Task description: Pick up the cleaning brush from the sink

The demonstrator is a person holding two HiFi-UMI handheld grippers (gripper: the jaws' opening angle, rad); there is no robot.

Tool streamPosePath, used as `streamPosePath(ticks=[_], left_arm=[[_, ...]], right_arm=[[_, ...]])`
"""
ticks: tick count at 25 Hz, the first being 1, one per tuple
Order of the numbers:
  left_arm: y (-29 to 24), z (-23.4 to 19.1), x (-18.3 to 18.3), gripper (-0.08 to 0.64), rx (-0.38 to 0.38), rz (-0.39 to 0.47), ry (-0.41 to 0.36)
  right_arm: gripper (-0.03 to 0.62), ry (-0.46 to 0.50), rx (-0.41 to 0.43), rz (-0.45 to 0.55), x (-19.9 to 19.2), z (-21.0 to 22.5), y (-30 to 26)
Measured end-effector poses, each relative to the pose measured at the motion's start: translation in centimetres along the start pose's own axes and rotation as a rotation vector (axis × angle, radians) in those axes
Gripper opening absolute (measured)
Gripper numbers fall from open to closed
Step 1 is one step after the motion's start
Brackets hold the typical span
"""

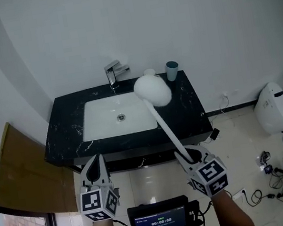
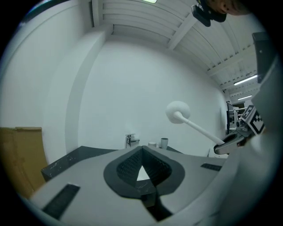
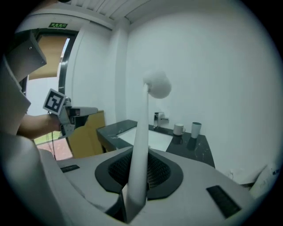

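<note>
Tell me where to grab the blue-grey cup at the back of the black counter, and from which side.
Take the upright blue-grey cup across its round side near mid-height, from its front-right: a small white cup sits close on its left and the wall is behind. Use the empty left gripper; the right gripper holds the white long-handled brush.

Right gripper [image 3: 138, 175]: grey two-jaw tool, dark ribbed pads closed tight on the brush handle.
Long white plastic cleaning brush [image 3: 141, 141]: handle rising nearly upright from between the jaws, rounded white head at the top, held in the air.
Black marbled stone counter [image 3: 196, 149]: ahead and below the jaws.
White rectangular sink basin [image 3: 155, 140]: set in the counter, just behind the handle.
Chrome tap [image 3: 160, 118]: beyond the basin, by the wall.
White cup [image 3: 178, 129] and blue-grey tumbler [image 3: 196, 129]: ahead to the right, side by side.
Left gripper [image 3: 86, 111]: off to the left, marker cube on it.
Brown flat board [image 3: 86, 134]: left of the counter.
</note>
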State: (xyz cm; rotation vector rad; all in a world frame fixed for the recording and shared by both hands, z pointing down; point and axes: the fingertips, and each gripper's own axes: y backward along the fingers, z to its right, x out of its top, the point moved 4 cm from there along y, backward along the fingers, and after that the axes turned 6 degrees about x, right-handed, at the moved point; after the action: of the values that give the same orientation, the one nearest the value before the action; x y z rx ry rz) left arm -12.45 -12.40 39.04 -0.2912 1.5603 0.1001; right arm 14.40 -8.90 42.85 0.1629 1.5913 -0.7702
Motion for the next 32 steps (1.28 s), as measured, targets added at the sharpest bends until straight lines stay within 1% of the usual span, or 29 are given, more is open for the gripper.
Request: streamPosePath(ticks=[1,3,6,8,10,14,20,25,32], left_arm=[[0.8,0.7,0.3,0.012,0.000,0.010,0.000],[1.8,1.5,0.2,0.012,-0.026,-0.001,0.018],[2.7,1.6,-0.6,0.012,-0.079,-0.041,0.045],[3.5,1.5,-0.6,0.012,-0.106,-0.051,0.032],[4.3,1.0,-0.8,0.012,-0.118,-0.060,0.021],[4.9,0.2,-1.3,0.012,-0.103,-0.053,0.049],[5.2,-0.3,-1.6,0.012,-0.118,-0.057,0.045],[5.4,-0.5,-1.5,0.012,-0.121,-0.054,0.056],[5.6,-0.6,-1.7,0.012,-0.121,-0.054,0.046]], right_arm=[[0.035,-0.016,-0.036,0.049,0.0,-0.4,0.9],[0.035,-0.042,-0.091,0.122,0.1,-1.3,1.8],[0.035,-0.041,-0.177,0.181,0.5,-2.0,2.9],[0.035,-0.026,-0.225,0.236,1.3,-2.4,3.9],[0.035,-0.020,-0.253,0.276,1.9,-3.3,4.4],[0.035,0.007,-0.269,0.271,2.0,-4.3,4.5],[0.035,-0.016,-0.297,0.302,2.2,-4.7,4.5],[0.035,-0.022,-0.307,0.293,1.9,-4.3,4.4],[0.035,-0.020,-0.315,0.290,2.1,-4.4,4.4]])
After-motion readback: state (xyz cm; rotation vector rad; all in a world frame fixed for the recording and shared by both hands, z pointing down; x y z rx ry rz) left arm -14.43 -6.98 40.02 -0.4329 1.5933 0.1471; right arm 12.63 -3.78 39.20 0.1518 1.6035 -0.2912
